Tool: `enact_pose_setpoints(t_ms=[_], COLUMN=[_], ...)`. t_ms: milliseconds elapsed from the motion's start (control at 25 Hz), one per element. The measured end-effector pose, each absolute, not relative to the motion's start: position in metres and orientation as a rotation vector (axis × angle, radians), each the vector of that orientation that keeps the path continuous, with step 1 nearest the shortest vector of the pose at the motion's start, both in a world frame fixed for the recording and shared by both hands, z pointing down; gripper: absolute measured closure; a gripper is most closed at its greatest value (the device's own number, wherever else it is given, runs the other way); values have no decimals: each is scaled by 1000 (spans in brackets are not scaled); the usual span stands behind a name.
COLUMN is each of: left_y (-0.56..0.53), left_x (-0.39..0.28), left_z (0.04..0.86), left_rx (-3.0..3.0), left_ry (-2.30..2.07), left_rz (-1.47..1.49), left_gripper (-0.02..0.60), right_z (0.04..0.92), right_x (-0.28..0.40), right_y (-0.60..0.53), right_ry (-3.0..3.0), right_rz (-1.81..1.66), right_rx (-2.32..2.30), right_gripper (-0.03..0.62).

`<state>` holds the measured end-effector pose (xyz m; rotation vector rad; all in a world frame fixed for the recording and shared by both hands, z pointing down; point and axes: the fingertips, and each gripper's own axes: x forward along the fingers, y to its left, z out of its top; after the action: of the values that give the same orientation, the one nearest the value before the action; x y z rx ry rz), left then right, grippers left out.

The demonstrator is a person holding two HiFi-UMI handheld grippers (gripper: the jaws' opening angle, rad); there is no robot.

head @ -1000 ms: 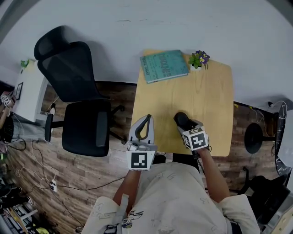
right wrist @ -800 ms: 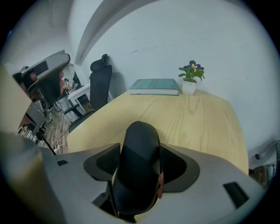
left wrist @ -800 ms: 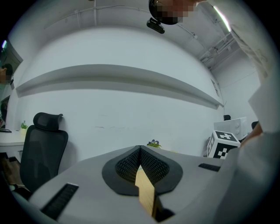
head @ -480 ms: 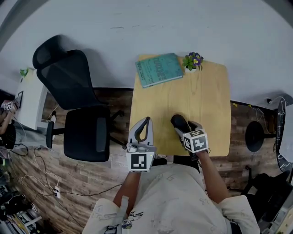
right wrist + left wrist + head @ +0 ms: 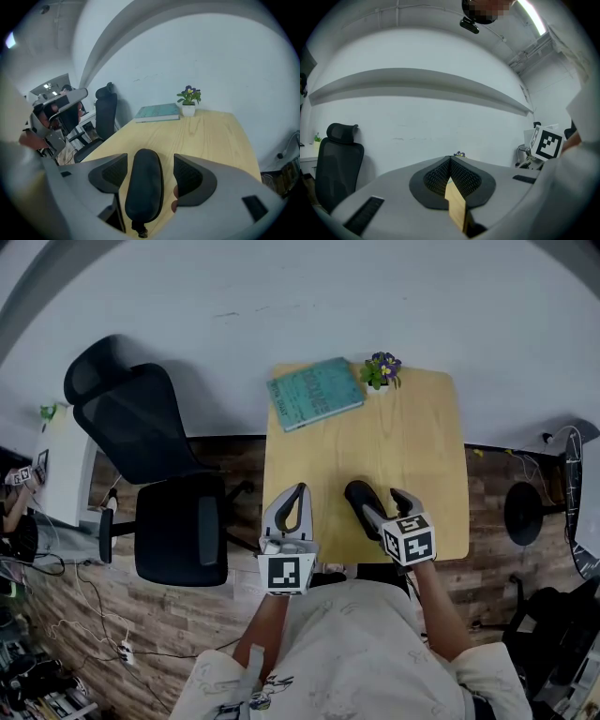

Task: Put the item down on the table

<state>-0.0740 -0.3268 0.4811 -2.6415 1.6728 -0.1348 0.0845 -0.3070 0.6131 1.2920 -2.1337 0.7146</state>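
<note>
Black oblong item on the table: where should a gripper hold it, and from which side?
Grip the black oblong item across its narrow middle, coming from the near edge of the table: it lies flat, long sides facing left and right.

— What sits between the jaws of the right gripper (image 5: 149,161)?
— A black case (image 5: 144,187), on the wooden table (image 5: 211,136). The jaws stand apart, clear of it on both sides.
— And beyond?
— A teal book (image 5: 158,112) and a potted plant (image 5: 189,105) near the white wall (image 5: 197,56); an office chair (image 5: 105,117) at left.
</note>
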Motion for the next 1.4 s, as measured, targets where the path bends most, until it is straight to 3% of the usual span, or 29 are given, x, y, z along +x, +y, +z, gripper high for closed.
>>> enact_pose_setpoints(t_ms=[520, 1400], left_y=[-335, -339], left_x=[-58, -56], left_z=[465, 426], left_rx=[-2657, -2622], left_ry=[1583, 1545], left_rz=[-161, -125], left_gripper=[575, 575], right_z=[531, 409], right_x=[115, 154], right_y=[-315, -304], right_ry=[-2269, -2372], right_rz=[645, -114], right_rx=[1530, 1966], right_gripper=[279, 281])
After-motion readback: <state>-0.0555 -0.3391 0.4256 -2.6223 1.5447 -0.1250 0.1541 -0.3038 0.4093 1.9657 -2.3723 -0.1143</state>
